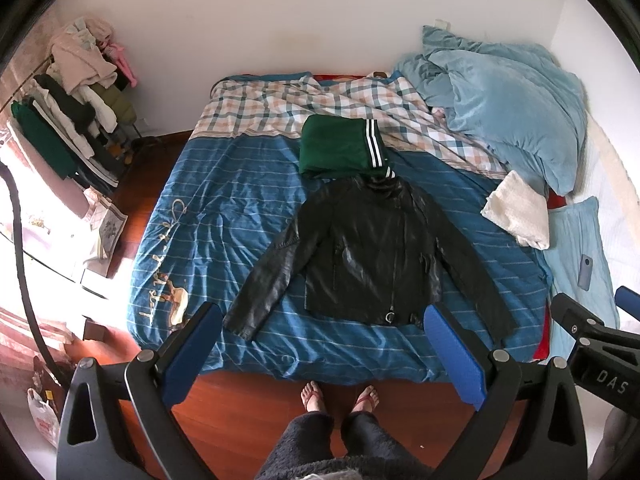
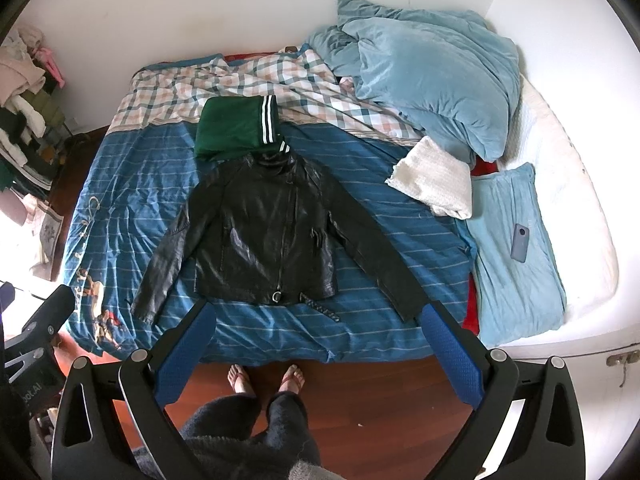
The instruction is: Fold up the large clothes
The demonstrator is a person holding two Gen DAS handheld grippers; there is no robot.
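The jacket (image 1: 368,252) lies spread flat mid-bed (image 1: 224,216), collar touching a green garment (image 1: 340,148). Both grippers, left (image 1: 324,354) and right (image 2: 316,350), hang released above the floor. Slick leather may slip the pads, or drag the green garment along.

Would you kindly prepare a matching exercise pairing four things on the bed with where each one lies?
Things:
1. black leather jacket
2. green folded garment
3. phone
4. white towel

Places:
A. on the light blue pillow
B. just beyond the jacket's collar
C. spread flat in the middle of the bed, sleeves out
D. below the heaped light blue duvet

Pairs: 1-C, 2-B, 3-A, 4-D
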